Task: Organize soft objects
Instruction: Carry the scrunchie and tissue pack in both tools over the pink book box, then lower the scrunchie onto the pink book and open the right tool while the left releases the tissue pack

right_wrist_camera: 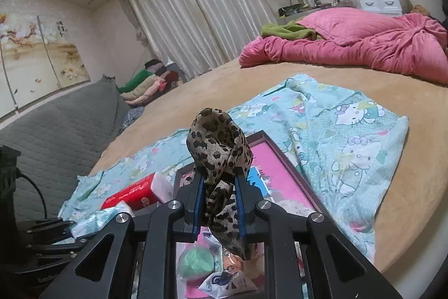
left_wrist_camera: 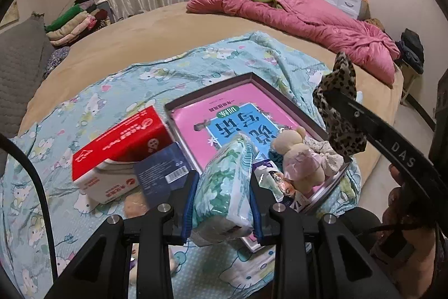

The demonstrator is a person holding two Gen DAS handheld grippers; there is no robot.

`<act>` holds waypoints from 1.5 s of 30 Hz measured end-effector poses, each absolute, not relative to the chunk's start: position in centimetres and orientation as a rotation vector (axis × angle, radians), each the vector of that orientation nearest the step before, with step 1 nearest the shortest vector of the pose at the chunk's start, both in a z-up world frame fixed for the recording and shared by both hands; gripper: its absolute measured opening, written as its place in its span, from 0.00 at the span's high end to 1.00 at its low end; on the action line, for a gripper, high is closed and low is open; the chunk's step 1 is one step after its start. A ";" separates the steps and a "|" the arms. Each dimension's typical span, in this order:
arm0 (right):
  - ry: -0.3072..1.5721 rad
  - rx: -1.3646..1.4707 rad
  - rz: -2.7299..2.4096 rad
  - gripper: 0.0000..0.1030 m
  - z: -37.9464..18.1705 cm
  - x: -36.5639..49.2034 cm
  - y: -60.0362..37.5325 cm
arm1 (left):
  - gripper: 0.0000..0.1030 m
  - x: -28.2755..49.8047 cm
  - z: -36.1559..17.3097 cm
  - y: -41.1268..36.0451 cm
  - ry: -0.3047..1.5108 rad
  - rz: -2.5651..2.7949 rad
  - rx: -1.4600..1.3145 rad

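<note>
The left claw (left_wrist_camera: 224, 195) grips a green-patterned tissue pack (left_wrist_camera: 224, 187) above the tray (left_wrist_camera: 330, 133); the right claw (right_wrist_camera: 218, 203), marked "DAS", clamps a leopard-print scrunchie (right_wrist_camera: 218, 147) beside that tray

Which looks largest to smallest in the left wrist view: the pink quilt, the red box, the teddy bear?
1. pink quilt, largest though farthest away.
2. red box.
3. teddy bear, smallest; it lies about as near as the box, so this ranking seems safe.
</note>
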State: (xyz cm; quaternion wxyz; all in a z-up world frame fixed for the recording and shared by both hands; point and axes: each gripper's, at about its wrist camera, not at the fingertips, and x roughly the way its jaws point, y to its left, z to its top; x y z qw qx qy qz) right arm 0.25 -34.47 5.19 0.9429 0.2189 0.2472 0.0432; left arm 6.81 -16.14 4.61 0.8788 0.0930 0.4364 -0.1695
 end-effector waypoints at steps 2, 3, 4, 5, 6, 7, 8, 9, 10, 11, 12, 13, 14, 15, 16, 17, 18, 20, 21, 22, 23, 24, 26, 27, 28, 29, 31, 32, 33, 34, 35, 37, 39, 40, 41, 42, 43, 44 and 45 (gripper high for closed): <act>0.504 0.447 0.083 0.81 5.1 0.2 -34.6 | 0.68 7.1 4.1 -16.5 0.924 -0.360 0.196; 0.506 0.445 0.079 0.81 5.0 0.2 -34.7 | 0.68 7.3 3.9 -16.8 0.933 -0.362 0.201; 0.507 0.445 0.077 0.81 5.0 0.2 -34.7 | 0.68 7.4 3.7 -16.9 0.938 -0.361 0.204; 0.509 0.447 0.075 0.80 5.0 0.3 -34.7 | 0.68 7.6 3.4 -17.1 0.945 -0.360 0.207; 0.511 0.448 0.074 0.80 4.9 0.3 -34.7 | 0.68 7.8 3.2 -17.2 0.950 -0.362 0.210; 0.511 0.448 0.073 0.80 4.9 0.2 -34.6 | 0.68 7.9 3.1 -17.3 0.956 -0.361 0.212; 0.513 0.447 0.071 0.80 4.9 0.2 -34.6 | 0.68 8.2 2.9 -17.4 0.961 -0.360 0.213; 0.515 0.446 0.069 0.80 4.9 0.3 -34.6 | 0.68 8.3 2.7 -17.5 0.966 -0.359 0.213; 0.516 0.444 0.059 0.80 4.8 0.3 -34.6 | 0.68 8.6 2.5 -17.5 0.974 -0.359 0.210; 0.517 0.445 0.056 0.80 4.9 0.3 -34.7 | 0.68 8.7 2.3 -17.6 0.978 -0.361 0.209; 0.519 0.449 0.051 0.80 4.8 0.3 -34.8 | 0.68 8.9 2.1 -17.7 0.982 -0.361 0.209; 0.520 0.452 0.045 0.80 4.7 0.3 -34.9 | 0.68 9.1 2.0 -17.8 0.984 -0.360 0.210; 0.521 0.459 0.042 0.80 4.6 0.3 -35.1 | 0.68 9.3 1.8 -17.9 0.987 -0.357 0.211; 0.519 0.463 0.036 0.80 4.6 0.3 -35.3 | 0.68 9.5 1.7 -18.0 0.991 -0.356 0.211; 0.516 0.466 0.024 0.80 4.6 0.2 -35.5 | 0.68 9.7 1.4 -18.1 0.997 -0.357 0.209; 0.515 0.472 0.016 0.80 4.5 0.2 -35.8 | 0.68 9.9 1.2 -18.2 1.002 -0.357 0.208; 0.514 0.477 0.009 0.80 4.5 0.2 -36.0 | 0.68 10.1 1.0 -18.3 1.009 -0.356 0.209; 0.516 0.486 -0.002 0.80 4.3 0.2 -36.3 | 0.68 10.5 0.7 -18.5 1.015 -0.354 0.211; 0.518 0.489 -0.007 0.80 4.3 0.2 -36.4 | 0.68 10.7 0.5 -18.6 1.018 -0.354 0.214; 0.523 0.490 -0.009 0.79 4.2 0.2 -36.4 | 0.68 10.9 0.3 -18.8 1.021 -0.357 0.219; 0.526 0.491 -0.007 0.79 4.1 0.3 -36.4 | 0.68 11.1 0.0 -18.9 1.024 -0.357 0.223; 0.528 0.489 -0.006 0.79 4.1 0.3 -36.4 | 0.68 11.3 -0.2 -19.1 1.029 -0.356 0.227; 0.538 0.481 0.002 0.79 4.0 0.5 -36.1 | 0.68 11.7 -0.6 -19.3 1.041 -0.359 0.225; 0.542 0.479 0.005 0.79 3.9 0.6 -36.0 | 0.68 11.9 -0.9 -19.5 1.048 -0.359 0.226; 0.551 0.477 0.013 0.79 3.8 0.7 -35.9 | 0.68 12.1 -1.1 -19.6 1.053 -0.360 0.228; 0.558 0.475 0.015 0.79 3.7 0.8 -35.8 | 0.68 12.2 -1.3 -19.7 1.059 -0.363 0.228; 0.577 0.468 0.019 0.79 3.3 1.1 -35.6 | 0.68 12.5 -1.8 -19.9 1.074 -0.369 0.219; 0.586 0.467 0.020 0.79 3.1 1.2 -35.5 | 0.68 12.6 -2.0 -19.9 1.081 -0.373 0.215; 0.591 0.465 0.020 0.79 3.0 1.2 -35.5 | 0.68 12.7 -2.2 -20.0 1.088 -0.373 0.214; 0.597 0.462 0.019 0.79 2.9 1.3 -35.4 | 0.68 12.8 -2.3 -20.1 1.094 -0.372 0.214; 0.599 0.461 0.020 0.79 2.8 1.3 -35.4 | 0.68 12.9 -2.5 -20.1 1.099 -0.377 0.208; 0.612 0.454 0.022 0.79 2.6 1.5 -35.3 | 0.68 13.0 -2.6 -20.2 1.101 -0.381 0.203; 0.625 0.448 0.030 0.79 2.4 1.7 -35.1 | 0.68 13.2 -2.9 -20.2 1.107 -0.377 0.198; 0.637 0.442 0.040 0.79 2.2 1.9 -34.9 | 0.68 13.4 -3.1 -20.1 1.114 -0.379 0.188; 0.644 0.440 0.045 0.79 2.0 2.0 -34.8 | 0.68 13.5 -3.2 -20.0 1.116 -0.379 0.184; 0.655 0.435 0.054 0.79 1.8 2.2 -34.6 | 0.68 13.6 -3.3 -20.0 1.118 -0.377 0.182; 0.670 0.430 0.067 0.79 1.6 2.4 -34.4 | 0.68 13.7 -3.4 -19.9 1.119 -0.375 0.181; 0.681 0.426 0.075 0.79 1.4 2.5 -34.1 | 0.68 13.8 -3.6 -19.8 1.123 -0.372 0.181; 0.688 0.421 0.080 0.79 1.2 2.7 -33.9 | 0.68 13.9 -3.8 -19.6 1.127 -0.367 0.179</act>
